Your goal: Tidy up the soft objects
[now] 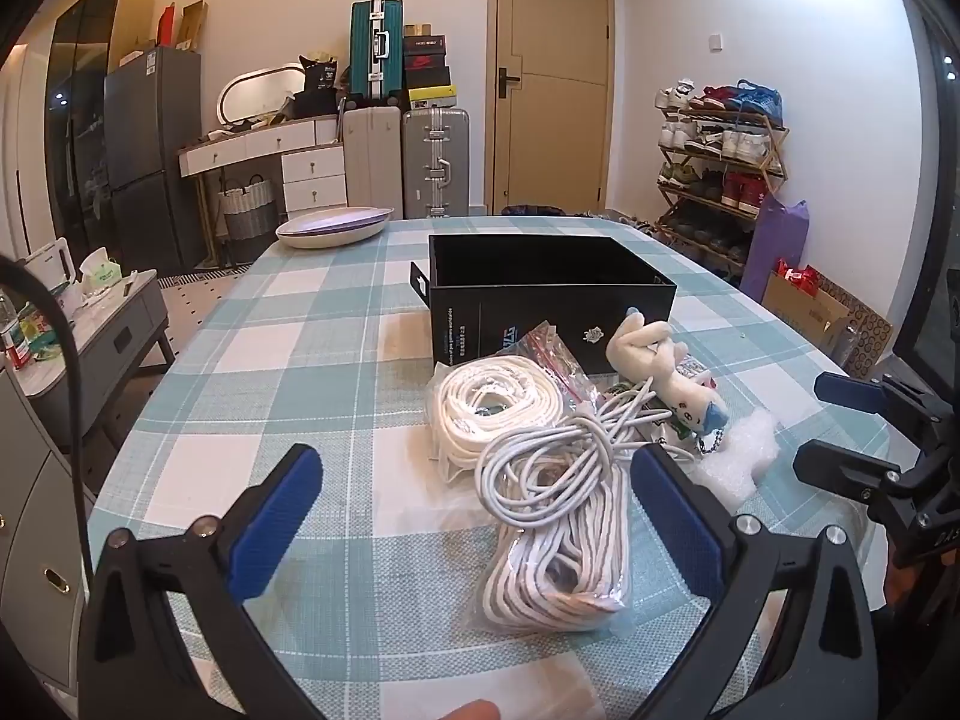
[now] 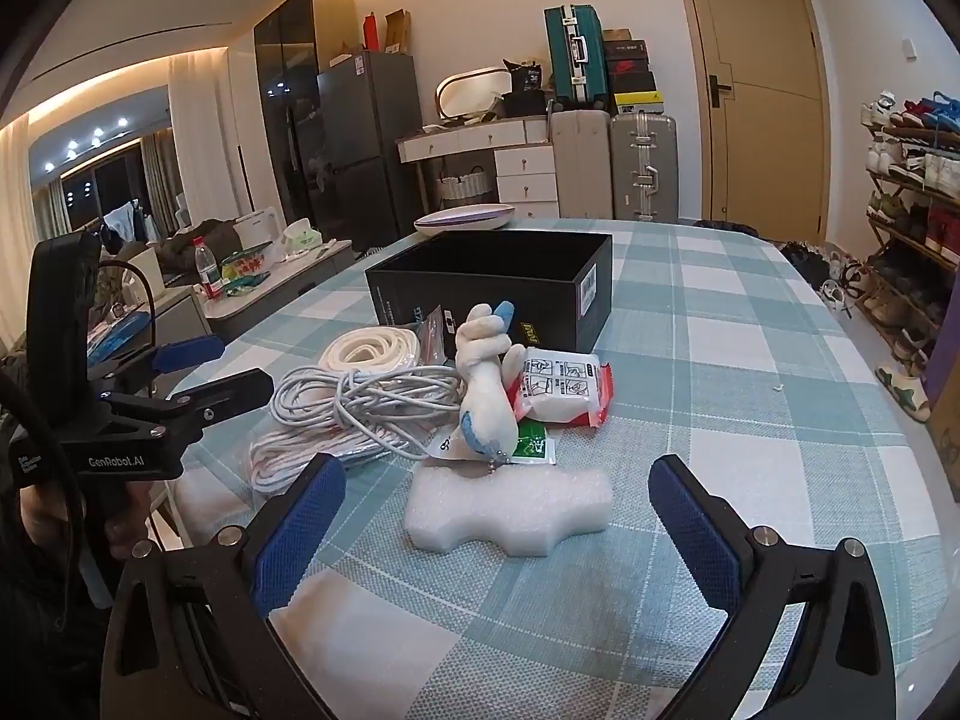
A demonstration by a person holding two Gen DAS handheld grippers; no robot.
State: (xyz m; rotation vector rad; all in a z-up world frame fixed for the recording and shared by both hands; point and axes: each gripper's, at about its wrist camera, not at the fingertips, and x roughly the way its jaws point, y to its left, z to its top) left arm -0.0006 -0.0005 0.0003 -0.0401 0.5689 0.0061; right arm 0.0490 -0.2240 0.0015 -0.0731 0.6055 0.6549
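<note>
An open black box (image 1: 540, 294) (image 2: 492, 288) stands mid-table. In front of it lies a pile: a coiled white cable (image 1: 558, 468) (image 2: 366, 396), bagged white rope (image 1: 564, 564) (image 2: 288, 456), another rope coil (image 1: 492, 408) (image 2: 369, 348), a white plush toy (image 1: 666, 372) (image 2: 486, 384), a white foam piece (image 1: 744, 456) (image 2: 510, 510) and a white-red packet (image 2: 561, 387). My left gripper (image 1: 474, 516) (image 2: 210, 369) is open over the bagged rope. My right gripper (image 2: 498, 516) (image 1: 834, 426) is open around the foam piece, just above the table.
The table has a blue-white checked cloth (image 1: 300, 360) (image 2: 750, 360). A shallow oval dish (image 1: 333, 228) (image 2: 465, 217) sits at the far edge. Behind are suitcases, a dresser, a door and a shoe rack (image 1: 720, 168).
</note>
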